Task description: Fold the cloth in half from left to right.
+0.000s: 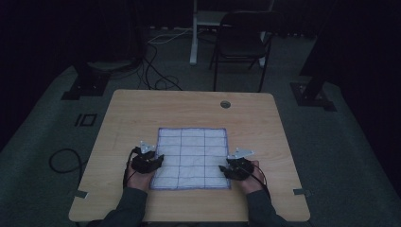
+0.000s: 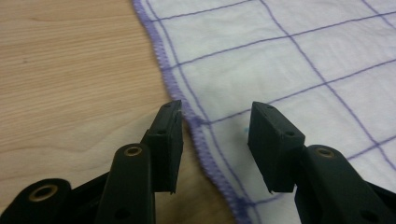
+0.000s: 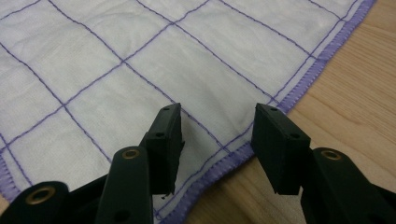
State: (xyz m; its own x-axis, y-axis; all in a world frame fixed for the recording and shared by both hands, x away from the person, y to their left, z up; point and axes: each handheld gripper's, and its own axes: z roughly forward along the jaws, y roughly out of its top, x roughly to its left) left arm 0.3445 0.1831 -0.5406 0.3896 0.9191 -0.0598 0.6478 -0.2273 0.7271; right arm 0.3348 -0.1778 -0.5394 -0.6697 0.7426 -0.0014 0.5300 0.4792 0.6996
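The cloth (image 1: 192,158) is white with a grid of thin purple lines and a purple stitched hem, the desk (image 1: 137,113) beneath is light wood with a faint grain, each tool (image 2: 215,135) (image 3: 217,140) is matte black with small brass-coloured rivets, and the floor (image 1: 350,156) is grey-green

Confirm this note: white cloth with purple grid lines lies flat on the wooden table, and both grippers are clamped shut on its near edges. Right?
Not quite: the left gripper and right gripper both stand open over the cloth's hem, as the gripper views show. The cloth does lie flat on the table.
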